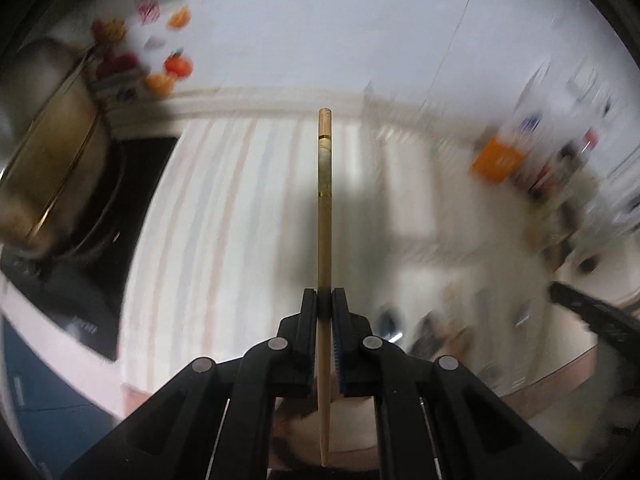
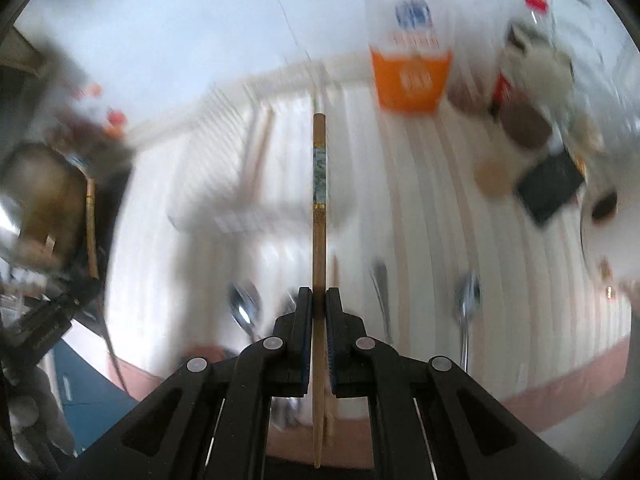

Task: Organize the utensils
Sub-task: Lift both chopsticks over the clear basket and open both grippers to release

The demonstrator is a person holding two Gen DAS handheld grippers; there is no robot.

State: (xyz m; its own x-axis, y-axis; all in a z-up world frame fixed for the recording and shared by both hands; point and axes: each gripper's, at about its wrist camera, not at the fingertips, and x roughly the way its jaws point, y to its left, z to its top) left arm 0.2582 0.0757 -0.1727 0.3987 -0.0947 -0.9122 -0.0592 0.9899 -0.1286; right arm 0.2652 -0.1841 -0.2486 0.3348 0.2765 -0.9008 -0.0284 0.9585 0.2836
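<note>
1. Left gripper [image 1: 324, 296] was closed narrow on a wooden chopstick [image 1: 324, 208], centre of the frame. The stick ran straight up from between the black fingers [image 1: 309, 308], thick end w/ gold rings at the top, thin tip low at the bottom edge.
2. Right gripper [image 2: 319, 296] was also closed on a second chopstick [image 2: 319, 240], centre of frame. This one had a patterned band [image 2: 321, 176] near its upper end.
3. Behind both was a white striped mat [image 2: 440, 220], much blurred.
4. In right view, lower middle: spoons [image 2: 242, 312] lay on the mat, one left of the gripper, another [image 2: 466, 304] at lower right. Exact number I could not tell, too blurred.
5. Upper right of right view: an orange box [image 2: 410, 80] and some jars, unclear.
6. Left edge of left view: a metal pot [image 1: 48, 144] on a black stove top [image 1: 96, 248]. Colourful stickers [image 1: 176, 66] on the wall at upper left.
</note>
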